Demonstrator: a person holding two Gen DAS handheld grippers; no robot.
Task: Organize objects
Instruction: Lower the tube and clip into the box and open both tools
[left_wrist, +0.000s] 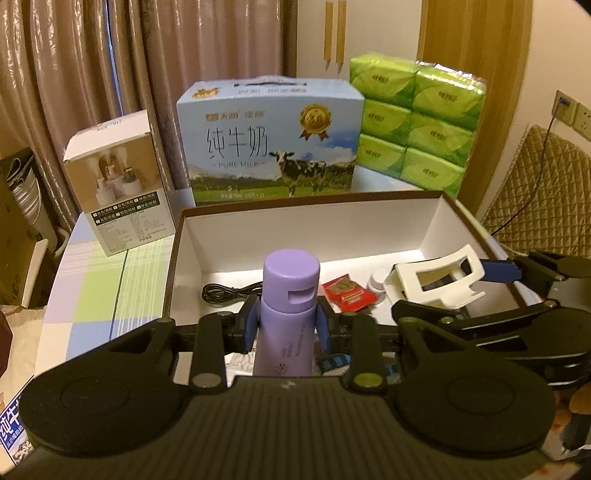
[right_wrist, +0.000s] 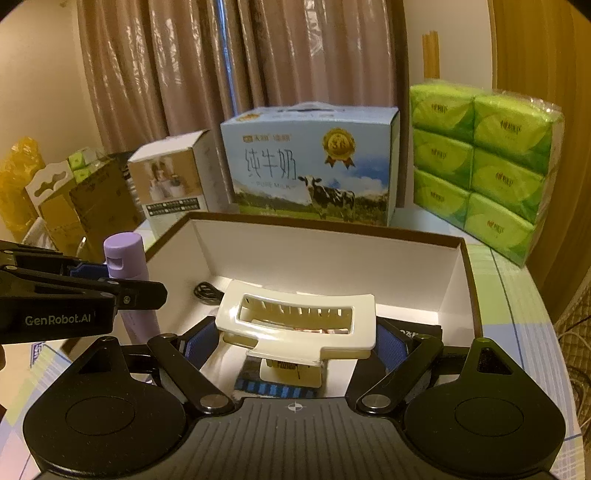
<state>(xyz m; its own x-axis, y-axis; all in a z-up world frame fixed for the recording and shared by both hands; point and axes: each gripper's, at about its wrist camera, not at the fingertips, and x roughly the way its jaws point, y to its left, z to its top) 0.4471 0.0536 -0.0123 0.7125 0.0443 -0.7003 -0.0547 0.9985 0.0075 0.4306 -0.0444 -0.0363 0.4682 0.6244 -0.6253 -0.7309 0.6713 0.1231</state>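
- Curtains (left_wrist: 110, 74) behind, checked tablecloth (left_wrist: 99, 288) underneath, and along the back of the table a small product box (left_wrist: 118, 184), a milk carton case (left_wrist: 269, 144) and a pack of green tissues (left_wrist: 417, 122).
- Left wrist view: the left gripper (left_wrist: 287, 325) is pinching a purple bottle (left_wrist: 290, 295) around its body, upright, both blue pads flat against it. It sits over the near edge of the open white-lined box (left_wrist: 314, 229).
- Already lying in that box: a black cable (left_wrist: 229, 293), a red snack packet (left_wrist: 347, 291) and a small white cap-like thing I can't identify.
- Same view, off to the right: the other tool holds a white hair claw clip (left_wrist: 436, 280) over the box's right side.
- Right wrist view: the right gripper (right_wrist: 297, 345) is clamped on that clip (right_wrist: 295, 321), pads pressing its two ends, just above the box's near right part. The bottle (right_wrist: 125, 266) shows at the left, by the box's left wall.
- My read: both items are mid-drop-off into the box.
- Next move probably needs each one lowered to a bare patch of the floor, clear of the cable and packet, then the fingers spread. Lay the bottle down or it may tip.
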